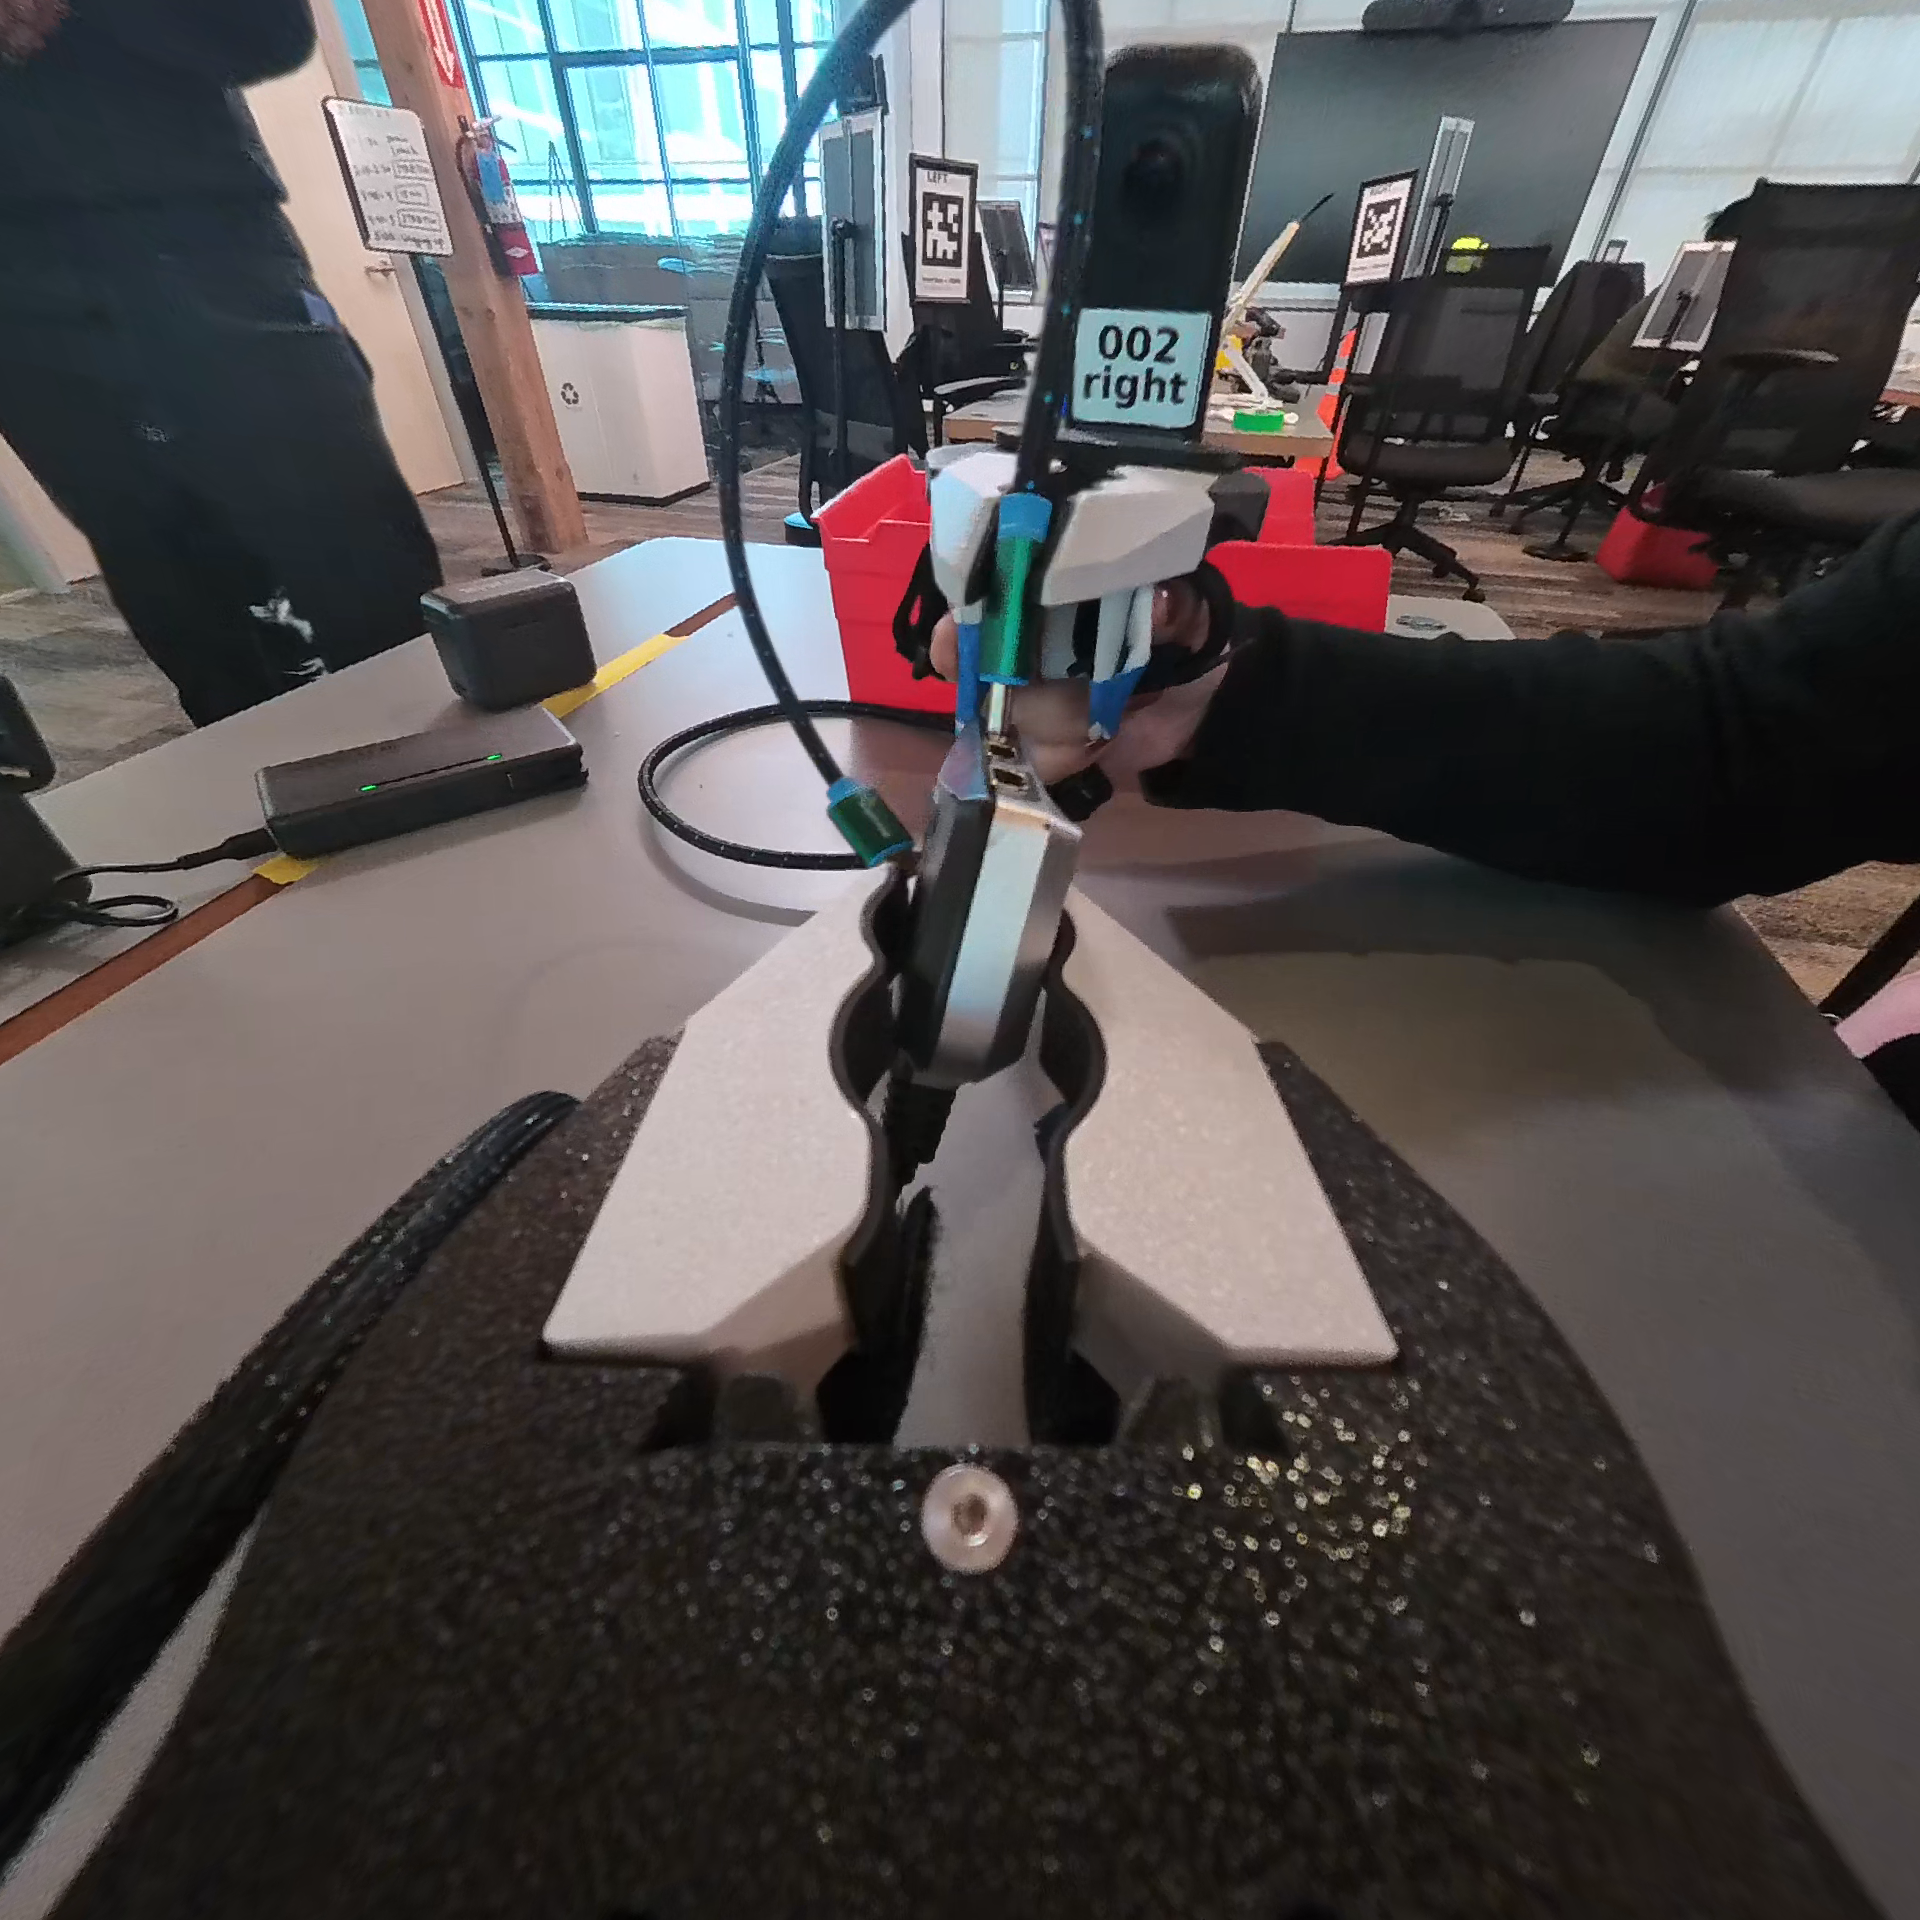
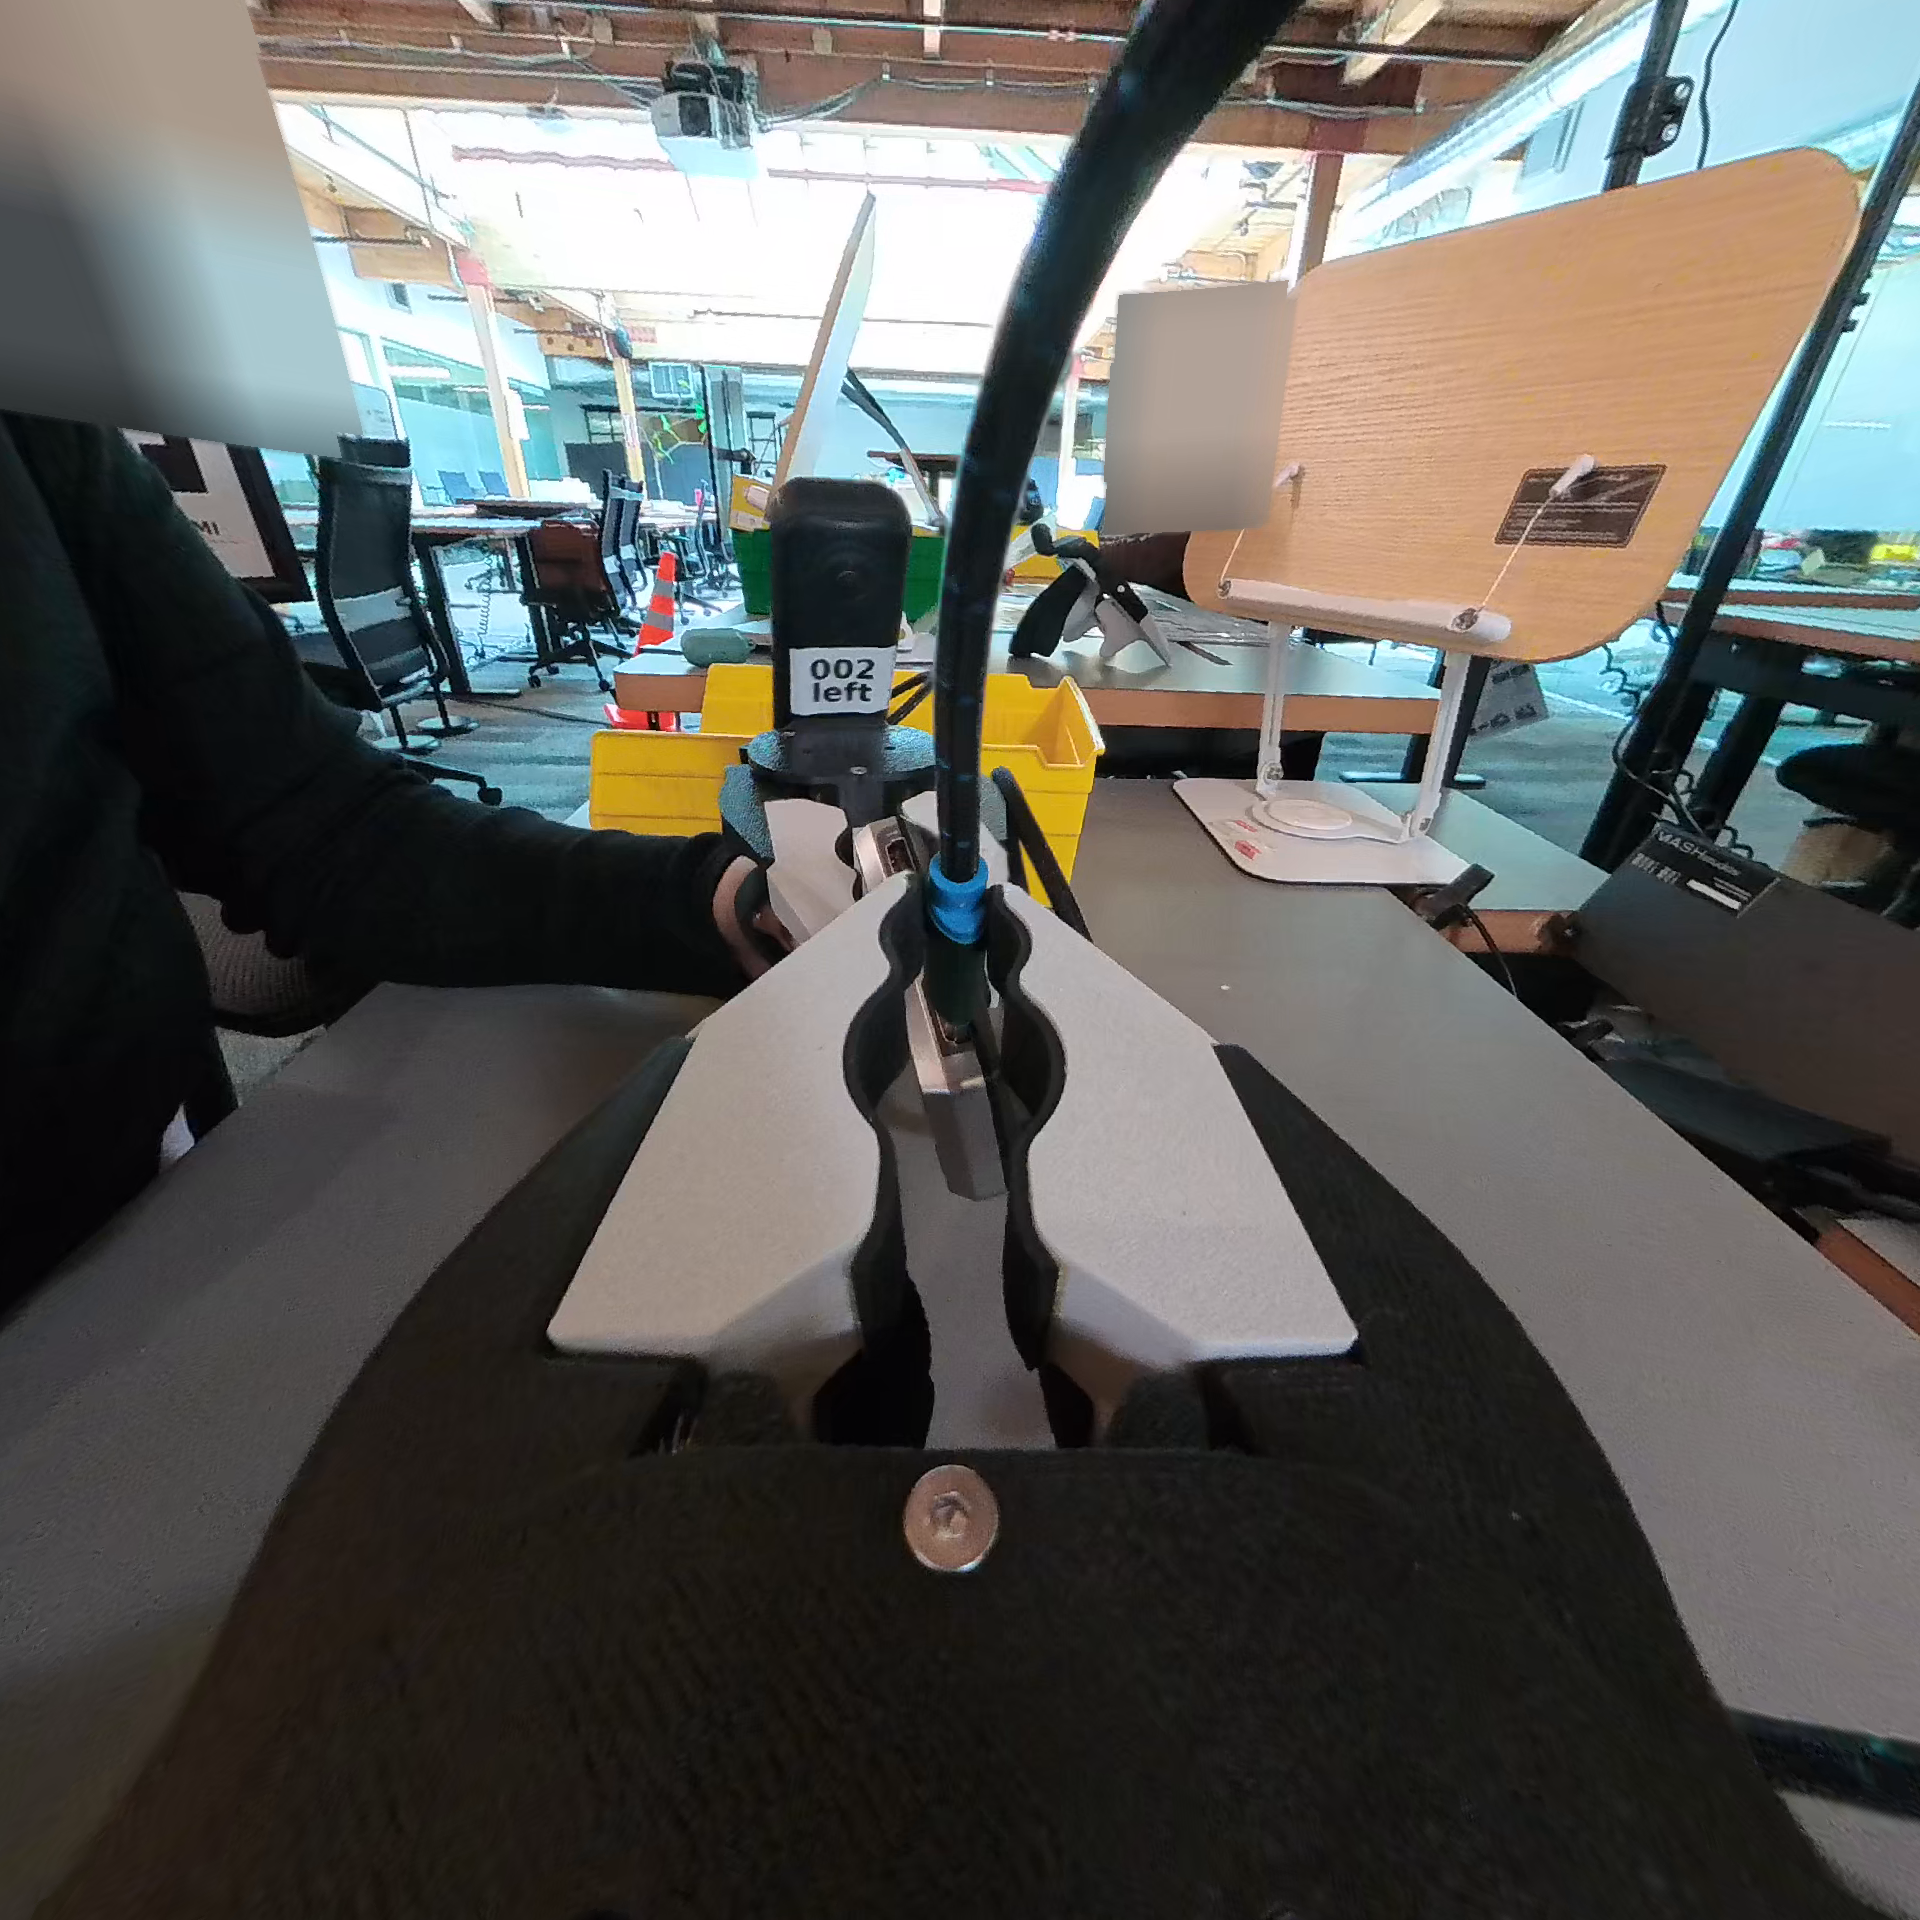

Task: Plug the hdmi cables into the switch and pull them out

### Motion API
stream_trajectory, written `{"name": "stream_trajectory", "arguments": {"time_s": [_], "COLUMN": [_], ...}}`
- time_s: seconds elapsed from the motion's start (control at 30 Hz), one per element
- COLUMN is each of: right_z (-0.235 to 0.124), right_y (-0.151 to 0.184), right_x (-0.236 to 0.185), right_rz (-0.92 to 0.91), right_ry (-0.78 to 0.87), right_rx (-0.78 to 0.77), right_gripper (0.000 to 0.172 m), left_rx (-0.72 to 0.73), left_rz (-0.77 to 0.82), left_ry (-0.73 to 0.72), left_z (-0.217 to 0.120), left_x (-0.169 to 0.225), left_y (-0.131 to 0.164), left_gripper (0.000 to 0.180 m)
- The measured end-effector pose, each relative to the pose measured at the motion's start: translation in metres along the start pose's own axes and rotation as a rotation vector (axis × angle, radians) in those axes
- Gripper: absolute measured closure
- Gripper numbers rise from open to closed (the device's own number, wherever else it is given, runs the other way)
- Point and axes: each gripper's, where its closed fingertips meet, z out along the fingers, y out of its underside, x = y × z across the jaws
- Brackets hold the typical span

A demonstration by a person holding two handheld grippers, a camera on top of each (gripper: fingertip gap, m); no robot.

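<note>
Midair above grey table (image 1: 416, 1039): left gripper (image 1: 971, 914) clamped on silver HDMI switch (image 1: 1003, 925), held edge-up, ports facing away. Right gripper (image 2: 954, 935) closed on green plug (image 1: 1006, 608) of braided black cable (image 1: 758, 312), metal tip at switch port. Second green plug (image 1: 871, 823) just beside switch's left side, contact unclear. Red bin (image 1: 883, 582) at table's far edge.

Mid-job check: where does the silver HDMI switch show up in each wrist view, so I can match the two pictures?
Left wrist view: the silver switch stands centre frame, clamped between the left gripper's pads.
Right wrist view: the switch shows centre, behind the right gripper's closed fingers.
Shared landmark: the green plug with its blue collar, held by the right gripper.
</note>
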Motion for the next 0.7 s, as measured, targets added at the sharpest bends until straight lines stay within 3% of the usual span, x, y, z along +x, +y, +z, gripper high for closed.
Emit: {"name": "stream_trajectory", "arguments": {"time_s": [0.4, 0.7], "right_z": [-0.011, -0.016], "right_y": [0.010, 0.026], "right_x": [-0.008, -0.015], "right_rz": [-0.032, -0.201], "right_ry": [-0.055, 0.022], "right_rx": [-0.131, -0.525], "right_gripper": [0.163, 0.161], "left_rx": [-0.009, -0.083], "left_rz": [0.019, 0.092], "left_ry": [0.037, 0.026], "left_z": [0.001, 0.008], "left_x": [0.005, 0.010], "left_y": [0.003, 0.013], "left_gripper": [0.159, 0.159]}}
